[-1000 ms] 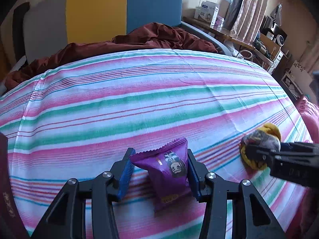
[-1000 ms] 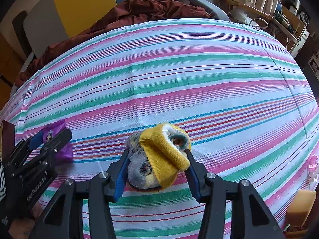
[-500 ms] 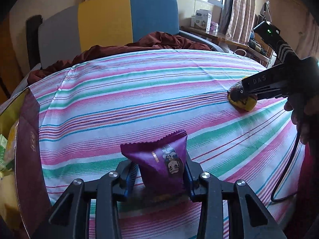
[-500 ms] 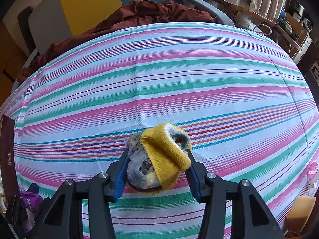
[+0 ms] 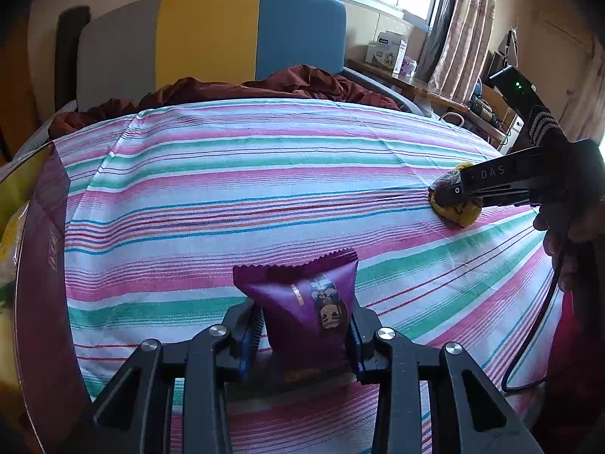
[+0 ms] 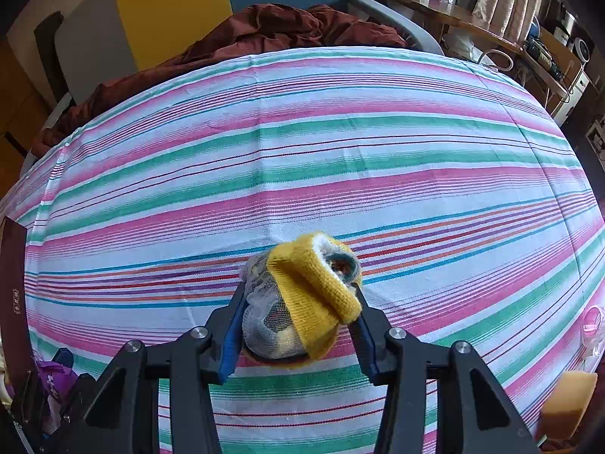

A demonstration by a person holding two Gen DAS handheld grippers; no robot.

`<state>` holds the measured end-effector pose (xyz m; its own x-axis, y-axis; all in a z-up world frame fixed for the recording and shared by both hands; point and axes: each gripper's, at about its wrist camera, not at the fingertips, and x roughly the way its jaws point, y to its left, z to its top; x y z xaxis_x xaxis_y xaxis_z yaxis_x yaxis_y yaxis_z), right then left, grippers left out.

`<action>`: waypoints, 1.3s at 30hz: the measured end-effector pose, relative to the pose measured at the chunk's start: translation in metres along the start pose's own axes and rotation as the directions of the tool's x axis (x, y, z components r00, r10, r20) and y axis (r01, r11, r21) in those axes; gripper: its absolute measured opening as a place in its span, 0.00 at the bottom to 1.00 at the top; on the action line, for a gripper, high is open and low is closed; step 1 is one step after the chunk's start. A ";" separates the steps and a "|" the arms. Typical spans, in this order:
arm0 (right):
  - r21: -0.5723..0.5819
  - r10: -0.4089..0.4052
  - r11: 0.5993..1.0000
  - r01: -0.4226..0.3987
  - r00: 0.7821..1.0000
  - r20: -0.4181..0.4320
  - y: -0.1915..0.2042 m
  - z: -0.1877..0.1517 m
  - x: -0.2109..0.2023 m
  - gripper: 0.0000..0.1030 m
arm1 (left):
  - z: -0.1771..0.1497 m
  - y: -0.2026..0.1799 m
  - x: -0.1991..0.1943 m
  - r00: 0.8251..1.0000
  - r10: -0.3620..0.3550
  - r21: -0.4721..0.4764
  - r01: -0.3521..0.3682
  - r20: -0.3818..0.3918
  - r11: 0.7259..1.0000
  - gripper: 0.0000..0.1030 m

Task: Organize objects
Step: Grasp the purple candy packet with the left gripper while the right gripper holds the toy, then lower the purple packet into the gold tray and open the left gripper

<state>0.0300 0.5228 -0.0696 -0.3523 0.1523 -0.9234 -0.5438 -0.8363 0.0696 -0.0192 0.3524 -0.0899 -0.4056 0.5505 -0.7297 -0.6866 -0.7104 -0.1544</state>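
A purple snack packet stands upright between the blue pads of my left gripper, low over the striped sheet. The jaws are closing and both pads press its sides. To the right, my right gripper reaches down onto a rolled yellow and grey sock that rests on the sheet. In the right wrist view the sock sits between the pads of the right gripper, whose jaws are closing and touch it on both sides. The packet shows at the bottom left there.
A dark maroon box stands at the left edge of the bed. A crumpled maroon blanket lies at the far end before a yellow and blue headboard. A yellow sponge sits at the near right. A hand holds the right gripper.
The left gripper has drawn away from the sock toward the maroon box, carrying the packet, and its jaws have narrowed. The right gripper stays over the sock and has tightened slightly.
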 end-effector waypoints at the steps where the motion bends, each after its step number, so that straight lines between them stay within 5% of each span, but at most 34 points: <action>1: 0.002 0.001 1.000 -0.001 1.000 0.002 0.000 0.000 -0.001 0.44 | 0.000 0.001 0.000 1.000 -0.004 -0.003 0.004 0.000 1.000 0.37; 9: -0.074 0.094 0.993 -0.090 0.995 0.045 0.028 0.009 -0.006 0.42 | -0.001 -0.001 0.001 1.000 0.025 0.019 -0.025 0.007 1.000 0.36; 14: -0.180 0.098 0.979 -0.093 0.995 0.018 0.049 0.007 0.007 0.42 | -0.001 -0.004 0.001 0.999 0.041 0.028 -0.041 0.002 0.999 0.36; 22: -0.200 0.090 0.976 -0.086 0.996 0.011 0.052 0.008 0.015 0.42 | -0.002 -0.014 -0.007 0.992 0.116 0.058 -0.114 -0.040 0.992 0.35; 39: -0.258 0.052 0.965 -0.036 0.997 0.055 0.053 0.000 0.012 0.42 | 0.012 0.010 -0.104 0.987 0.131 0.007 -0.133 0.089 0.991 0.35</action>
<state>-0.0032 0.4800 -0.0774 -0.4213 0.1376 -0.8964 -0.3155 -0.9489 0.0026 0.0091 0.2934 -0.0078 -0.5443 0.4892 -0.6815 -0.6313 -0.7739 -0.0514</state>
